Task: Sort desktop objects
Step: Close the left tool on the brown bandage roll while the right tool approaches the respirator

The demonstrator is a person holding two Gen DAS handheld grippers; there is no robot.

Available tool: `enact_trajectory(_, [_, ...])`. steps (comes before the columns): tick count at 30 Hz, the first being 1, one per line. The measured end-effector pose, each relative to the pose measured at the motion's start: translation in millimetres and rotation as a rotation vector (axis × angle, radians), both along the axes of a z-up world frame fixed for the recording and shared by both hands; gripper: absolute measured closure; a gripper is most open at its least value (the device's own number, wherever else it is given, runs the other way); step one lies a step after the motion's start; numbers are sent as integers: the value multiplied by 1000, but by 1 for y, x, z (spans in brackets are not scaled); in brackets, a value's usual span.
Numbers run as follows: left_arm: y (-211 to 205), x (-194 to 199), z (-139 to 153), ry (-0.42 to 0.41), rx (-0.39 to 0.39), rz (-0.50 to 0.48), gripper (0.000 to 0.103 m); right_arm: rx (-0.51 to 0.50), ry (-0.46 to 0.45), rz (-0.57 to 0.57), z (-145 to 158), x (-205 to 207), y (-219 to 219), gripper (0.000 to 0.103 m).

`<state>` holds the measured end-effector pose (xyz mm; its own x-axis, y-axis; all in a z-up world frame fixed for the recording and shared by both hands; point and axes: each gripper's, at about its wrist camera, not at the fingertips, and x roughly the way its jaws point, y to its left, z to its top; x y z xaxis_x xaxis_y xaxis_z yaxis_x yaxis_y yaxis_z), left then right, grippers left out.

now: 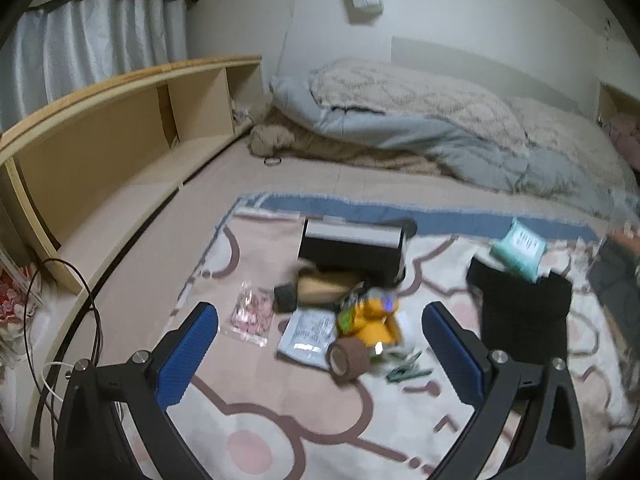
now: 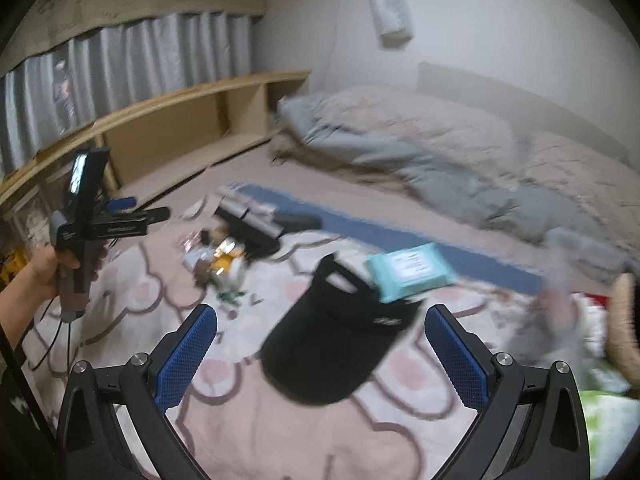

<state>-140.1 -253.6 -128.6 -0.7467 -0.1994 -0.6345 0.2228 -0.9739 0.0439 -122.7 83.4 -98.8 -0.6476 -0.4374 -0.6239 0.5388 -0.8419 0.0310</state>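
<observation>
1. Both tools are spread wide and carry nothing: left tool [image 1: 320,328] hangs over the clutter pile, right tool [image 2: 320,330] over the black fabric sun visor [image 2: 320,344].
2. Writing: the visor has a small white logo, the teal wet-wipes pack [image 2: 408,270] a white label, the white printed sachet [image 1: 310,330] some text. All too blurry to read.
3. Wipes pack rests on the visor's back edge, touching it.
4. The pile sits in front of a black rectangular box [image 1: 352,246]: orange plush toy [image 1: 372,320], brown bandage roll [image 1: 348,358], green clothespins [image 1: 408,368], clear bag of pink bits [image 1: 252,312].
5. Open room: bare blanket between pile and visor, and more near both tools.
6. Surface is a pink cartoon-print blanket [image 1: 280,420] with a blue border, on a bed, not a worktop. Rumpled grey-beige duvet [image 1: 440,120] behind, light wooden shelf [image 1: 120,120] along the left, grey curtains [image 1: 80,40] above.
7. A hand [image 2: 56,268] grips the left tool's handle at the right view's left side.
</observation>
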Motion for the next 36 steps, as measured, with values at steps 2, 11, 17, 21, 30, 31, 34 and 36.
enact_trajectory(2, [-3, 0, -12, -24, -8, -2, 0, 24, -33, 36, -18, -4, -20, 0])
enact_trajectory(11, [-4, -16, -59, -119, -7, -11, 0, 76, -153, 127, -109, -25, -103, 0])
enact_trajectory(17, [5, -31, -90, -195, -54, -34, 24, 131, -192, 130, -147, -42, -134, 0])
enact_trajectory(21, [5, -39, -101, -223, 25, -67, 34, 159, -175, 179, -159, -45, -150, 0])
enact_trajectory(30, [7, -48, -108, -241, 69, -120, 74, 301, -133, 224, -189, -34, -178, 0])
enact_trajectory(31, [6, -46, -109, -251, 98, -142, 81, 329, -127, 225, -191, -32, -181, 0])
enact_trajectory(34, [6, -39, -108, -261, 101, -158, 81, 312, -171, 237, -190, -37, -178, 0])
enact_trajectory(36, [2, -31, -105, -262, 127, -159, 82, 302, -187, 242, -188, -39, -176, 0])
